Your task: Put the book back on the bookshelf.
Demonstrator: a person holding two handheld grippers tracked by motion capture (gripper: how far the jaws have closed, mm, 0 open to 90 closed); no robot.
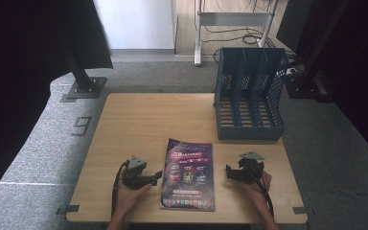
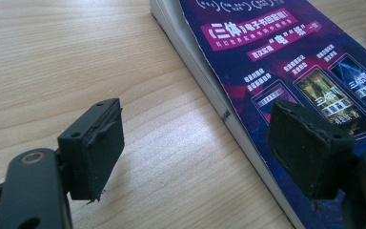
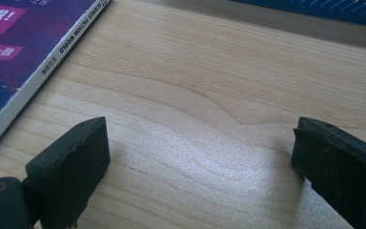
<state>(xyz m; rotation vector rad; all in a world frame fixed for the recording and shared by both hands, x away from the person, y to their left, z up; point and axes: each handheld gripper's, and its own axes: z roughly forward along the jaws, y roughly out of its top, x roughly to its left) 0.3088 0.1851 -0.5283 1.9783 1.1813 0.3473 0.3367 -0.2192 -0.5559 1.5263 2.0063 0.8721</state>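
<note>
Presently, findings run left to right across the table.

Floor marking: a dark figure "9" (image 1: 81, 126) is set on the grey carpet, left of the table (image 1: 139, 120).

Left gripper (image 1: 157, 176): held in the person's left hand (image 1: 127, 194), low over the table near its front edge, jaws pointing toward the magazine. Released, jaws spread wide, nothing between the pads. In the left gripper view (image 2: 198, 148) one jaw stands over bare wood and the other over the cover, so the magazine's left edge lies in the gap.

Magazine (image 1: 189, 175): lies flat, cover up, near the front edge at the centre of the table, between the two grippers. It sits just beside the left gripper and a little apart from the right one.

Cover writing: purple cover (image 2: 286, 62) with a pink banner in Chinese characters, reading in part "三体"; smaller print is too fine to read.

Spine writing: the right gripper view shows the white spine (image 3: 43, 81) printed "SCIENCE FICTION WORLD".

Right gripper (image 1: 229, 172): held in the person's right hand (image 1: 258, 188), jaws pointing toward the magazine's right edge. Released, jaws apart over bare wood (image 3: 200, 157), gripping nothing; the magazine edge lies off to one side, clear of the jaws.

File rack (image 1: 250, 93): blue, perforated, with upright slots, at the far right of the table, well apart from the magazine.
</note>
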